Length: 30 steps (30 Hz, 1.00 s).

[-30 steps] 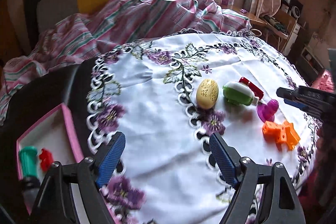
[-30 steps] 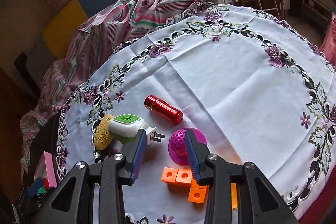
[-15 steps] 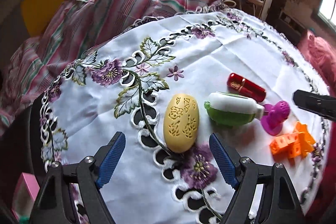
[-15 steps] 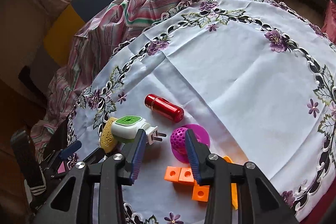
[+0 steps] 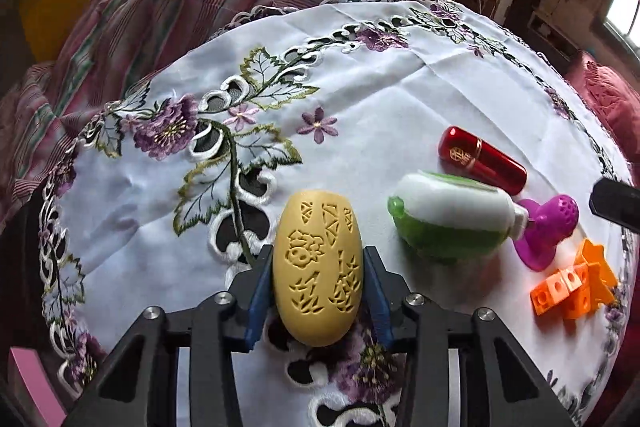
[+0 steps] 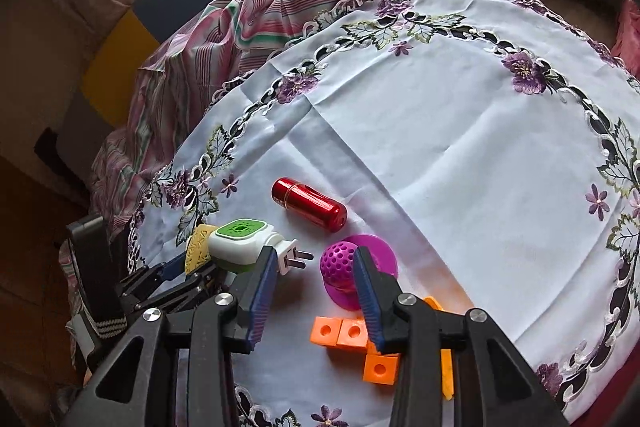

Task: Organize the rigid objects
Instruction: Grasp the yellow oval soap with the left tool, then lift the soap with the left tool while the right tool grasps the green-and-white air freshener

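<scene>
We are working over a round table under a white embroidered tablecloth [image 5: 400, 99], which spreads ahead of both tongs. Off the left tongs' near left corner, a pink box edge [image 5: 30, 383] is showing; we are judging it the likely destination, though its contents are hidden now.

To the right of the left tongs, a green-and-white plug-in device [image 5: 448, 215] is lying on its side, with a glossy red metal cylinder [image 5: 482, 159] just beyond it. Below the right tongs' tips, a cluster of orange plastic cubes [image 6: 352, 337] is resting, and a magenta perforated plastic knob on a round base [image 6: 344, 263] is sitting just ahead of them.

The left gripper [image 5: 318, 281] has just been closing, and its blue pads are now pressing both flanks of the yellow carved oval piece [image 5: 318, 267], which is lying on the cloth. The right gripper [image 6: 316, 269] is hovering narrowly open, holding nothing.

We are judging the step as the grasp itself; next we are needing a clean lift and a carry leftward toward the box.
</scene>
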Tool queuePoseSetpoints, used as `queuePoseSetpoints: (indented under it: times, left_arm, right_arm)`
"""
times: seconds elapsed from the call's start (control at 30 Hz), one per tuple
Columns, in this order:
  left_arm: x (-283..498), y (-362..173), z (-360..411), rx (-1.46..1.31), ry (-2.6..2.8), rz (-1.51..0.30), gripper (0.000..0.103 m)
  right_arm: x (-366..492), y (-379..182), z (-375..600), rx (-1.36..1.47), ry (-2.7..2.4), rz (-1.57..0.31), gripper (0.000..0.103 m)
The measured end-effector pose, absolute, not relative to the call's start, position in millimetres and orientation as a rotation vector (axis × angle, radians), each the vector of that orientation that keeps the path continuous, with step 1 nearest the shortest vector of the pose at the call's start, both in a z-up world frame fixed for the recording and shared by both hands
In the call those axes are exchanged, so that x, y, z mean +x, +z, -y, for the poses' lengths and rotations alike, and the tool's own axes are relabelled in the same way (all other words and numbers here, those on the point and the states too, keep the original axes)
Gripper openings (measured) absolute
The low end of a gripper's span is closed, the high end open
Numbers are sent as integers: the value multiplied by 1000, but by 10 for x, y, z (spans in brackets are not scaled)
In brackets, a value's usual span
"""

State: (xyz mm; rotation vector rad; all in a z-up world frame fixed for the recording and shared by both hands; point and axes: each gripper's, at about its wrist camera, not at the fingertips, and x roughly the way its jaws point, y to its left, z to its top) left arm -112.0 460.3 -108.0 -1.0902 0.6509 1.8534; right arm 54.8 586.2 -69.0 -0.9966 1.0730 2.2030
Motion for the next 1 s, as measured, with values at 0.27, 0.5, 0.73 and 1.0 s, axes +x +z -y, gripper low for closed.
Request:
queuePoseSetpoints:
  times: [0.27,0.5,0.73,1.0]
  left_arm:
    - [-652,-1051,-3797,-1256,1965,-467,43]
    - [-79,-1047,-3262,-1183,2046,-461,43]
    - [63,-1068,-3119,-1096,2036,-473,43]
    - [47,-1095,-3121,-1075,2036,-457,43]
  right_arm:
    - [481,-700,-5794,-1036,2234,-1044,39]
    - [337,-741,-5631,-1135,2304,-1006,39]
    - [-22,-531,-5498,-1214,2450,-769,46]
    - [-557,-741,-5445,-1487,2514,-424,59]
